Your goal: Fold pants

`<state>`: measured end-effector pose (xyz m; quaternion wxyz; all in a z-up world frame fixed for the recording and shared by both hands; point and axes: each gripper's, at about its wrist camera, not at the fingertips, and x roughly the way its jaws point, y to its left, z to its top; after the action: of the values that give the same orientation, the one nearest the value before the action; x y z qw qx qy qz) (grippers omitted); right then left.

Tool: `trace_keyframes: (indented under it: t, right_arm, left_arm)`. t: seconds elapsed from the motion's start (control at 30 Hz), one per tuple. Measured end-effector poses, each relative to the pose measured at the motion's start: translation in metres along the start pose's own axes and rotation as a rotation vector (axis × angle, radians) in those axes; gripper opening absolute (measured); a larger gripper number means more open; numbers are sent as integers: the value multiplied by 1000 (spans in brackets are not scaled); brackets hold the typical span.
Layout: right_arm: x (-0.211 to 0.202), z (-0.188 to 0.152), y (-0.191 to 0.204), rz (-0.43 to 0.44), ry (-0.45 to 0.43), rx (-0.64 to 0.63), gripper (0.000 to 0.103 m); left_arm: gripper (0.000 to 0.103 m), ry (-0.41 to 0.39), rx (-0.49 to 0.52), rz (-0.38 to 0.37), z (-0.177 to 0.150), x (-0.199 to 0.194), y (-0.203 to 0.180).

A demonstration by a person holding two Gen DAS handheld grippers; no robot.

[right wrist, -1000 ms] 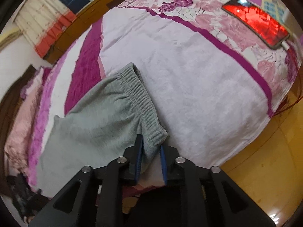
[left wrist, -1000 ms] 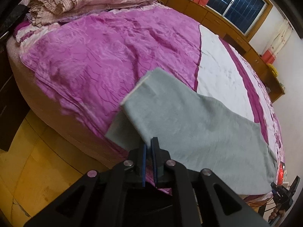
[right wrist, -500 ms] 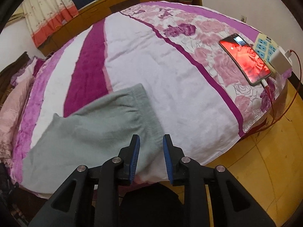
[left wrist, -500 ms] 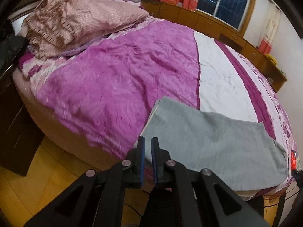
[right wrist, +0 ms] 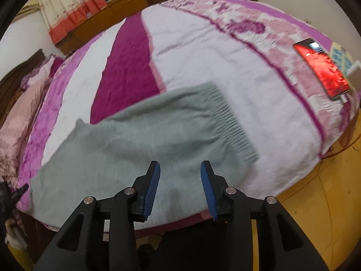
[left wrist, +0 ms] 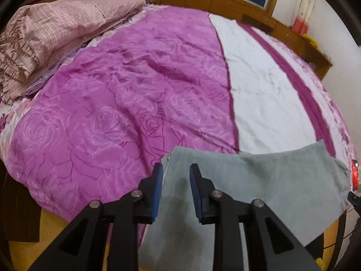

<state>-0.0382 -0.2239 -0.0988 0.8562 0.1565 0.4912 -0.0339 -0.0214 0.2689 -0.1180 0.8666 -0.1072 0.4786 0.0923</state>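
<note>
Grey pants (left wrist: 259, 180) lie flat along the near edge of a bed with a purple and white cover (left wrist: 135, 101). In the left wrist view the leg end hangs over the bed edge under my left gripper (left wrist: 175, 169), which is open with nothing between its blue pads. In the right wrist view the pants (right wrist: 135, 140) show their ribbed waistband (right wrist: 230, 122) to the right. My right gripper (right wrist: 180, 169) is open and empty just above the near edge of the pants.
A lit red phone (right wrist: 320, 67) and a power strip lie at the bed's right end. Pink checked bedding (left wrist: 56, 29) is piled at the left end. Wooden cabinets and a window run behind the bed. Yellow floor (right wrist: 315, 203) lies in front.
Both grippers have let go of the pants and opened. The pants now lie flat on the bed, and both grippers have drawn back and risen a little.
</note>
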Motion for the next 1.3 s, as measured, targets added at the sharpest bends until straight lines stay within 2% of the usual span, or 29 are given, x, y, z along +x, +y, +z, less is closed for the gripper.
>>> trace_keyframes:
  t: [0.13, 0.23, 0.37, 0.43, 0.6, 0.77, 1.07, 1.1, 1.13, 1.17, 1.3]
  right_arm:
    - [29, -6, 1, -18, 54, -4, 31]
    - [39, -10, 3, -30, 48, -46, 31]
    - [42, -12, 7, -35, 34, -79, 36]
    - [42, -13, 7, -25, 26, -85, 39]
    - [41, -17, 9, -29, 9, -113, 44]
    - [45, -17, 13, -29, 1, -120, 48]
    - [44, -17, 13, -20, -6, -123, 49]
    - [44, -17, 13, -20, -6, -124, 49]
    - [44, -18, 13, -20, -7, -123, 49]
    - [44, -18, 13, -19, -8, -122, 49]
    - [44, -18, 12, -14, -13, -124, 49]
  left_arm:
    - [25, 15, 25, -14, 8, 10, -2]
    - [25, 8, 69, -21, 13, 15, -6]
    - [26, 28, 84, -104, 19, 22, -9]
    - [26, 23, 74, -120, 21, 22, -8]
    - [26, 23, 71, -69, 22, 28, -4]
    - [34, 32, 96, -79, 19, 33, -6]
    - [35, 11, 104, -47, 12, 36, -13]
    - [33, 5, 108, -43, 11, 36, -14]
    - [15, -3, 107, -44, 11, 34, -15]
    - [5, -2, 95, -62, 10, 32, -14]
    - [5, -59, 41, -31, 6, 11, -10]
